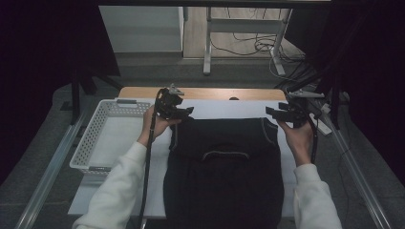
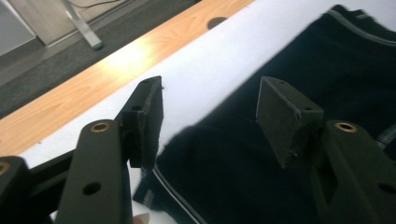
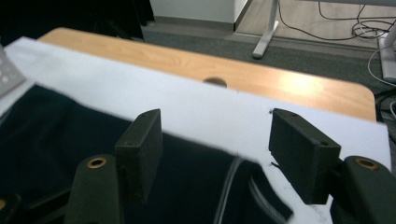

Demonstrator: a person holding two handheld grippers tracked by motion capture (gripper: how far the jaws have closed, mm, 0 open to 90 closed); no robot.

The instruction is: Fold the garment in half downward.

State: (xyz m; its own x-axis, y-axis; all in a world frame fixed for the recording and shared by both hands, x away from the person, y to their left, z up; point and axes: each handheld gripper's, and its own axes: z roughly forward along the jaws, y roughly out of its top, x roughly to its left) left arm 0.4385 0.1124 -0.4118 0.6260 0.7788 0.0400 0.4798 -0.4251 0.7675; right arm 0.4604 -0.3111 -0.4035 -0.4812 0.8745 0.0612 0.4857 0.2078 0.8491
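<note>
My left tool [image 1: 187, 112] and right tool [image 1: 272, 113] gape wide above the dark garment's [image 1: 224, 171] far corners, mid-frame.

Far strip of white sheet [image 1: 229, 109] beyond the dark garment [image 1: 224, 167] lies bare; bare wood of the table [image 1: 205, 93] past it, broken by one round hole [image 1: 233, 98]. Open passage along that far edge.

Left side: white basket [image 1: 95, 138] stands just beside the sheet, walls raised, blocking low sweeps leftward. Narrow bare sheet between basket and garment.

Right side: slim bare margin, then cables and a power strip [image 1: 325, 125] close by the table corner.

Left gripper [image 1: 179, 113] and right gripper [image 1: 279, 114], jaws apart, hover over the garment's far corners; room between them unobstructed.
</note>
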